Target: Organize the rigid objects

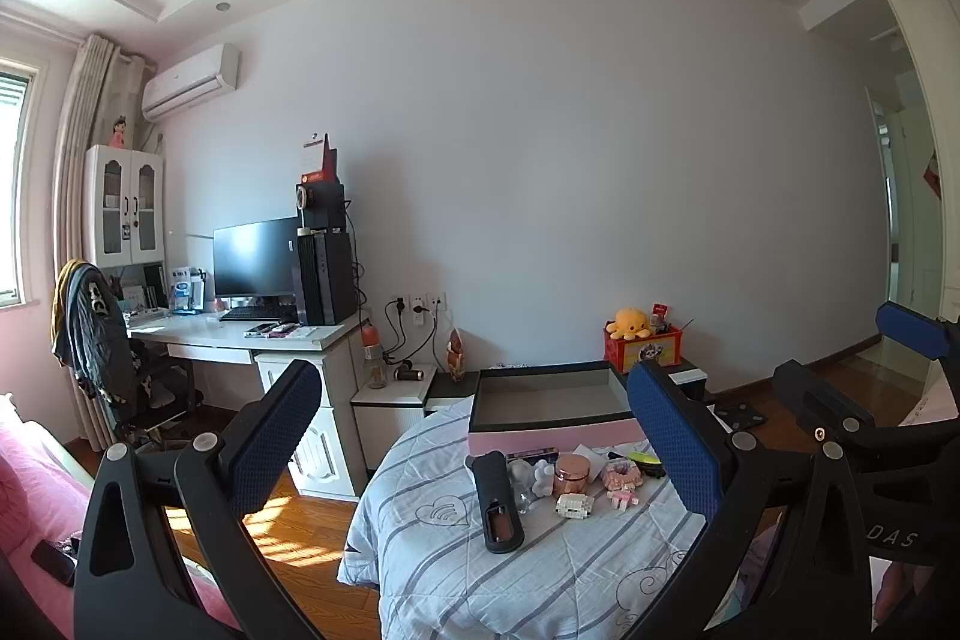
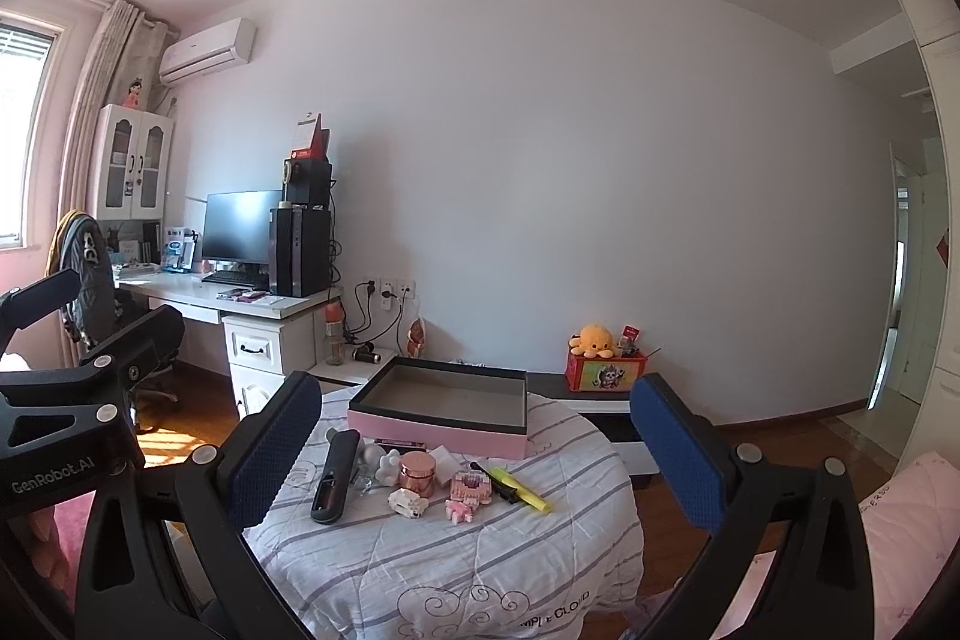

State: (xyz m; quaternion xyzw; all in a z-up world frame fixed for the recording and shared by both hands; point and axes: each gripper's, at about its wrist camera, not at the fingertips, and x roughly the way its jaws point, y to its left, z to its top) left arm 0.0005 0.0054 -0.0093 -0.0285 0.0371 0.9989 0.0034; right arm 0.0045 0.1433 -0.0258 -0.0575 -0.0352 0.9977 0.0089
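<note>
An open pink box with a dark rim [image 1: 549, 400] [image 2: 441, 412] sits on a round surface covered by a striped quilt [image 1: 510, 568] [image 2: 444, 562]. In front of it lie a black remote [image 1: 497, 502] [image 2: 333, 484], a rose-gold jar [image 1: 571, 475] [image 2: 418, 473], a white paw figure [image 2: 389, 465], small brick models [image 1: 574, 505] [image 2: 408, 502], a pink brick model [image 2: 471, 488] and a yellow highlighter [image 2: 521, 490]. My left gripper [image 1: 474, 436] and right gripper [image 2: 474, 451] are both open, held back from the objects, with nothing between the fingers.
A white desk [image 1: 252, 334] with a monitor and computer tower stands at the left, a draped chair [image 1: 96, 340] beside it. A red box with a yellow plush [image 2: 606, 367] sits on a low cabinet by the wall. Wood floor surrounds the quilt-covered surface.
</note>
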